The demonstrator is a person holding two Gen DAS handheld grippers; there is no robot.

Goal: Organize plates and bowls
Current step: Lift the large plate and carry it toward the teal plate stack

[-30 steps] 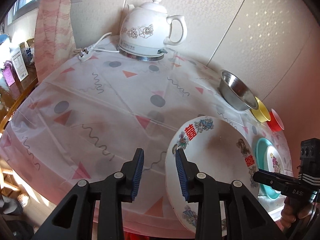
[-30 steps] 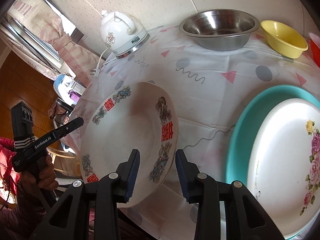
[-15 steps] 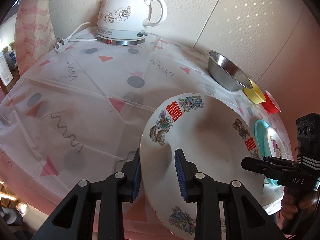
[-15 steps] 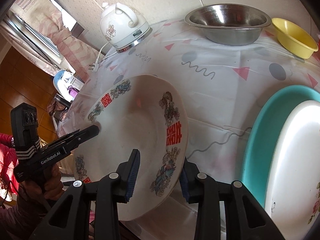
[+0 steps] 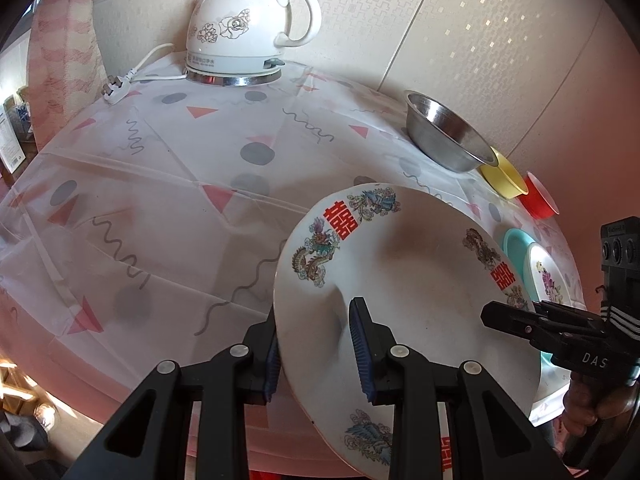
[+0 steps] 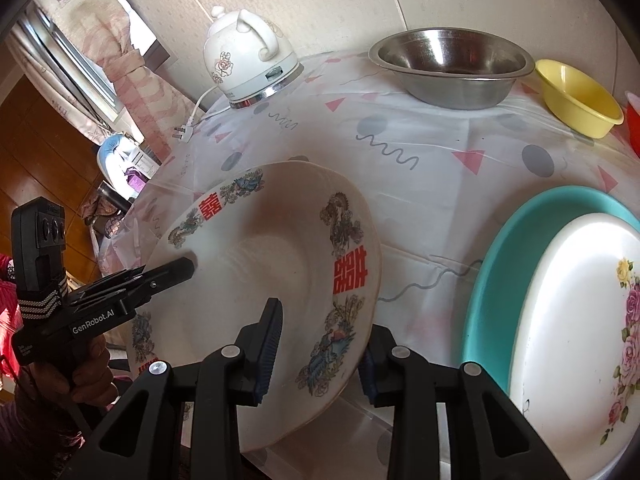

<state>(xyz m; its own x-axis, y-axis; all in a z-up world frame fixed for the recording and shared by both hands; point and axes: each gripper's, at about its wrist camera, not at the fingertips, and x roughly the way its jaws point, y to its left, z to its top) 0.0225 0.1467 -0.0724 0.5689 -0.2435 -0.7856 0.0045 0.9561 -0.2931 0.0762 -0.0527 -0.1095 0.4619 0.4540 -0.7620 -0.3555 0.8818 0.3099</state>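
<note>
Plate in play: the dragon plate [image 5: 404, 300] is tilted over the desk's near edge, a hand-held gripper on each side of its rim.
Left hand-held gripper [image 5: 316, 354]: jaws straddle the plate's left rim, one pad under it and one on its face, and look clamped on it.
Right hand-held gripper [image 6: 320, 350]: jaws straddle the opposite rim the same way, one pad on the face, the other behind the edge; it reads as a grip too.
Already sorted: the rose plate [image 6: 576, 320] lies inside the teal plate [image 6: 496, 280] at the desk's [image 5: 160, 184] right near edge, so one stack is started.
Bowls: the steel bowl [image 6: 452, 68], yellow bowl [image 6: 576, 96] and red bowl [image 5: 540, 200] stand side by side along the far right edge, none nested.
Left to do: by my reckoning, the dragon plate goes onto that stack, then the bowls get gathered.
Progress call: roughly midway, plates nearly done, bowls untouched.
</note>
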